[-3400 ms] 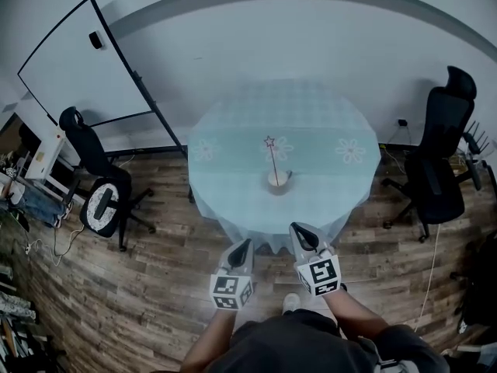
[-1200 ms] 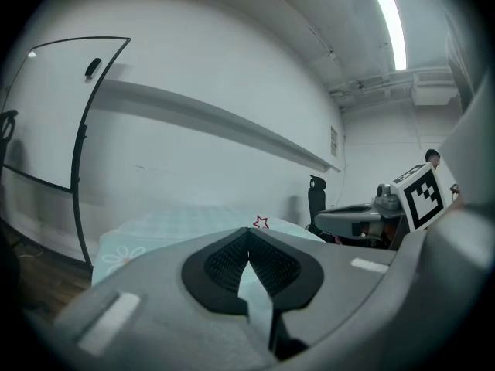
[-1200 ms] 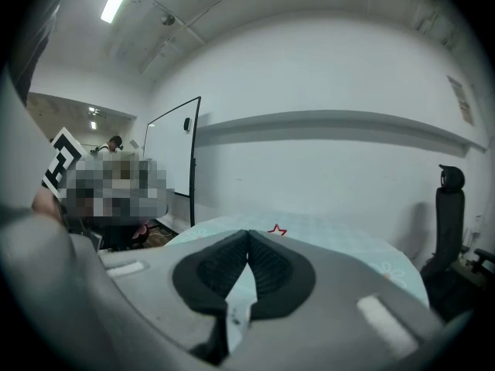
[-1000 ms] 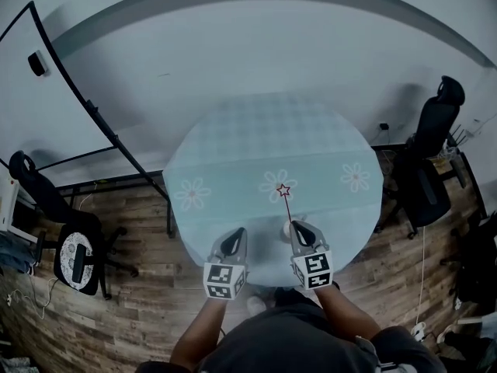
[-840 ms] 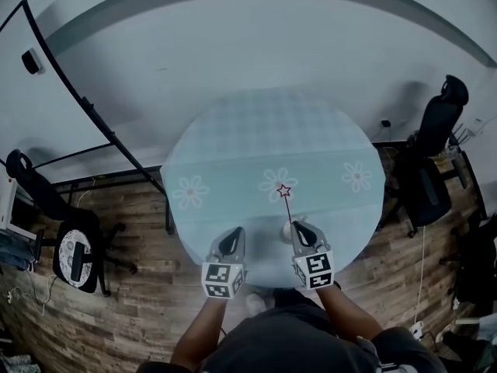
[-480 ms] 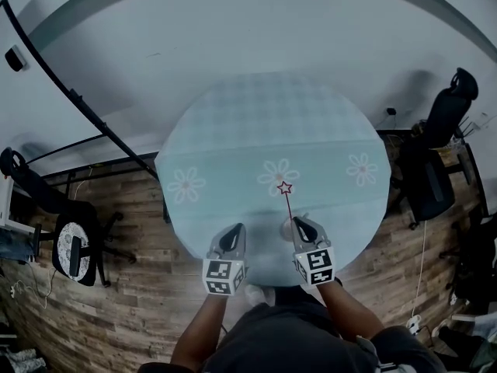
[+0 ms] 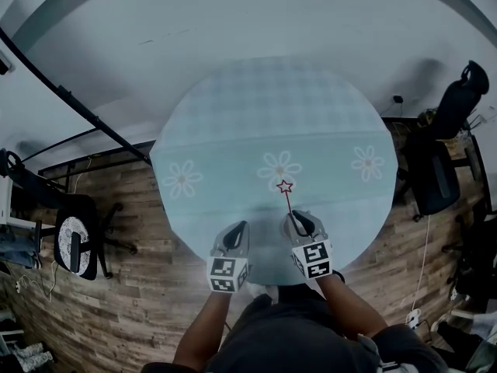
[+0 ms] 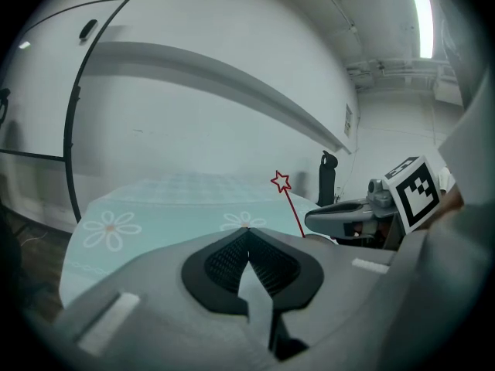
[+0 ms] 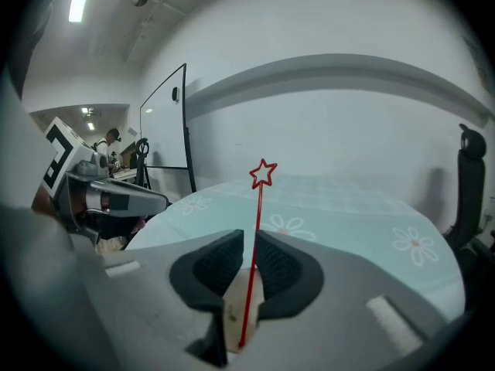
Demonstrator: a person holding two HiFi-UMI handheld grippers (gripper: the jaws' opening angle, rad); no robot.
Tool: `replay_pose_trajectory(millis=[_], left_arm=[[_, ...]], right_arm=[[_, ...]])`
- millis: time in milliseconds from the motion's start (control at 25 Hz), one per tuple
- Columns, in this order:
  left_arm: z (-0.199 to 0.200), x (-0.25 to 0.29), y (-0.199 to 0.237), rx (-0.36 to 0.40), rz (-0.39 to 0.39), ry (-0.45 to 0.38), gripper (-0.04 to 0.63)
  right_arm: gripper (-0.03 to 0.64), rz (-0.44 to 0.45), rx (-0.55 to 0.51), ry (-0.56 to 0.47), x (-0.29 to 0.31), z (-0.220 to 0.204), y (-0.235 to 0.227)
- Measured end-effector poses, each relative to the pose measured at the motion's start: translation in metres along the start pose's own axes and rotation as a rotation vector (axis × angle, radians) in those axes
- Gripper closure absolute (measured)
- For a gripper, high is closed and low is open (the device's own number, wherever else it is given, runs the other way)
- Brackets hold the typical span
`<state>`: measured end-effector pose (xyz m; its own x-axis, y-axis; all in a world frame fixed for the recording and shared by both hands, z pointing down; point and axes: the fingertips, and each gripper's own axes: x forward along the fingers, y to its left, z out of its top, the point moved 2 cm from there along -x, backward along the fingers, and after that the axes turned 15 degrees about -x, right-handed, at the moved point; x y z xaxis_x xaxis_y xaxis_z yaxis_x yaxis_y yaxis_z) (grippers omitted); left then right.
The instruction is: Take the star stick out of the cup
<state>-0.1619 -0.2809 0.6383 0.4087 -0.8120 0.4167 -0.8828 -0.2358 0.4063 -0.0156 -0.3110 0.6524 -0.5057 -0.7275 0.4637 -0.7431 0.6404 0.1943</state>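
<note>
A thin red star stick (image 7: 285, 189) stands up from a cup near the front edge of the round table (image 7: 272, 123) with a pale blue cloth. In the head view my right gripper (image 7: 298, 221) covers most of the cup. Seen from the right gripper view, the star stick (image 9: 261, 178) runs down through the narrow gap between the parted jaws of my right gripper (image 9: 249, 239) into the beige cup (image 9: 233, 314) below. My left gripper (image 7: 236, 233) hovers left of the cup, jaws shut and empty; in the left gripper view the left gripper (image 8: 247, 231) faces the star stick (image 8: 281, 182).
Flower prints mark the cloth. A black office chair (image 7: 443, 173) stands right of the table, another chair (image 7: 74, 243) at the left on the wood floor. A whiteboard stand's black leg (image 7: 70, 103) slants along the back left wall.
My head has moved in over the table. The right gripper has edged forward over the cup, so the stick now stands between its jaws. The left gripper has kept its place beside it.
</note>
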Motion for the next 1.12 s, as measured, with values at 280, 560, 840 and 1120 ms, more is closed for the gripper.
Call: replay_pose_trajectory(millis=[280, 560, 840, 1120], left_arm=[[0.001, 0.008, -0.008, 0.012, 0.003, -0.008, 0.591], [0.003, 0.007, -0.011, -0.001, 0.000, 0.008, 0.591], [0.008, 0.007, -0.012, 0.014, 0.000, -0.026, 0.591], [0.009, 0.003, -0.007, 0.012, 0.004, -0.035, 0.591]], right_arm=[[0.571, 0.001, -0.005, 0.036, 0.006, -0.006, -0.013], [0.571, 0.040, -0.045, 0.054, 0.013, 0.006, -0.009], [0.569, 0.035, -0.059, 0.103, 0.021, 0.005, -0.010], [0.586, 0.020, -0.067, 0.107, 0.023, 0.006, -0.009]])
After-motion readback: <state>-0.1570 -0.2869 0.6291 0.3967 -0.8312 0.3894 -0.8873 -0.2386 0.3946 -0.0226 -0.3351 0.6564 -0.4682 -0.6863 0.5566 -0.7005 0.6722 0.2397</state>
